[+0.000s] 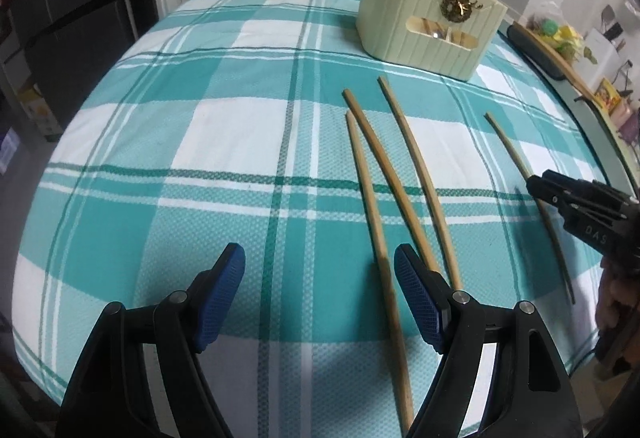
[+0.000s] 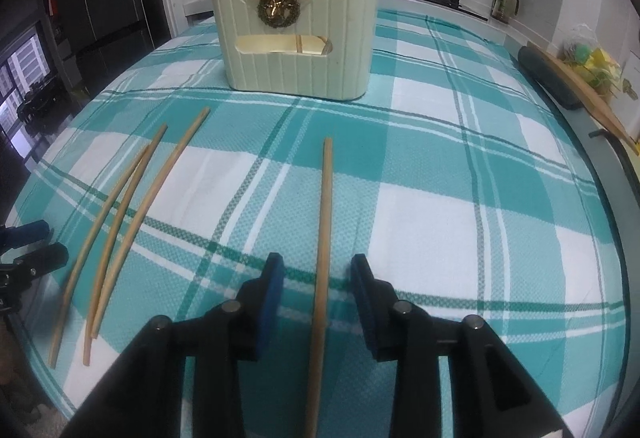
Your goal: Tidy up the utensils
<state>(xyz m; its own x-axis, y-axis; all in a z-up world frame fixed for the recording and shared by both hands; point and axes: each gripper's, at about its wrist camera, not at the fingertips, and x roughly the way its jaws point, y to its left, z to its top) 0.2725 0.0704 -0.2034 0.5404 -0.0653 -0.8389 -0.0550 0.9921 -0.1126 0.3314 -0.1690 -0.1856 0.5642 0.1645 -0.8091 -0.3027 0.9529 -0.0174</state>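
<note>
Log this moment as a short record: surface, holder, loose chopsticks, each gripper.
surface: teal and white checked tablecloth
holder: cream ribbed utensil caddy with gold deer emblem, upright, chopsticks and a spoon inside
loose chopsticks: four wooden chopsticks on the cloth; three grouped, one apart
left gripper: open, empty, its right finger at the grouped three
right gripper: open, the single chopstick lies between its fingers, pads not touching

Both cameras sit low over the checked tablecloth (image 1: 240,125) and look forward and down toward the cream holder (image 2: 298,37). The left view has the holder (image 1: 428,21) far on its right; the right view faces it straight, nearer. Both share the loose chopsticks (image 1: 400,173) before the holder
</note>
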